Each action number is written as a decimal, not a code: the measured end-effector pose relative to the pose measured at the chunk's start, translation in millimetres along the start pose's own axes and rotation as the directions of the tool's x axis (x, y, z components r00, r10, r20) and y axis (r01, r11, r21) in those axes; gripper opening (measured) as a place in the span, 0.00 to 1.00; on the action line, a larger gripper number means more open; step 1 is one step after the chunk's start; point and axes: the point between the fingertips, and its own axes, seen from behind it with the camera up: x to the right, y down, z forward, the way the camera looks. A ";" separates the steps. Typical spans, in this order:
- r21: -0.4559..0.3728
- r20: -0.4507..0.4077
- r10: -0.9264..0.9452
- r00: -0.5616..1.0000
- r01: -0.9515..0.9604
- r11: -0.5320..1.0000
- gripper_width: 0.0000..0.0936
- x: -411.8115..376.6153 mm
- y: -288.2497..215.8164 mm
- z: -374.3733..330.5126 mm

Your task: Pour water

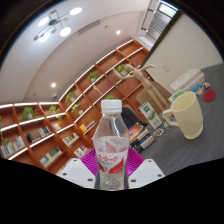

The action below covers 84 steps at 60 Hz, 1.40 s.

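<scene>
The gripper [112, 170] is tilted, its fingers clamped on an upright clear water bottle [112, 145]. A pale yellow cup [186, 113] stands beyond on the grey table [195, 155].

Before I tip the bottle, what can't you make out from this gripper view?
- Bottle: water level unclear through the clear plastic; its base is cut off between the fingers.
- Cup: inside hidden by its own wall.
- Shelves: items too small to identify.
</scene>
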 end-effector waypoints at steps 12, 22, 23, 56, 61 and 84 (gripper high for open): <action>0.088 0.114 0.457 0.882 -0.468 0.880 0.38 16.7 -64.9 13.9; 0.119 0.190 0.695 0.693 -0.719 0.685 0.38 37.4 -109.8 24.8; 0.121 0.201 0.718 0.666 -0.744 0.657 0.38 40.2 -114.1 26.3; 0.090 0.279 0.948 0.150 -0.987 0.130 0.38 79.3 -138.1 36.9; 0.080 0.250 0.943 0.220 -0.975 0.207 0.38 71.3 -134.7 38.5; 0.166 -0.147 0.041 0.988 -0.017 0.986 0.39 79.4 -216.4 13.4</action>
